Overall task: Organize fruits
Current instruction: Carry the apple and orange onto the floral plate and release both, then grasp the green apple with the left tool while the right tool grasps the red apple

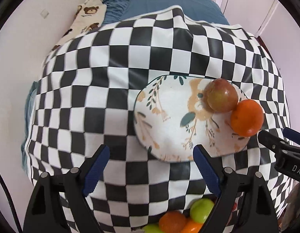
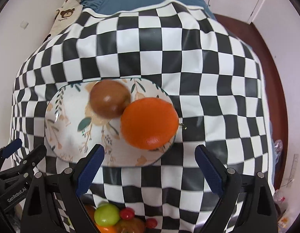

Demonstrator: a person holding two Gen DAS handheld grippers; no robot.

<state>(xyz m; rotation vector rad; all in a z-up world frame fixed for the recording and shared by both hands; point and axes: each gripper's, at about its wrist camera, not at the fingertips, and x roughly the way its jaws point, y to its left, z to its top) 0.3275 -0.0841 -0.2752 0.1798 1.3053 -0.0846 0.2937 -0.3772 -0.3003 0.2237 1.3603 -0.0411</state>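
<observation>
The orange and the reddish-brown apple sit touching on the floral plate, which rests on the checkered table. Both the left tool and the right tool hover released, near the plate's front edge.

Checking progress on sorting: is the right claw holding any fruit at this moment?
No, the right claw is open and holds nothing, while the round orange fruit lies ahead of it on the floral ceramic plate.
</observation>
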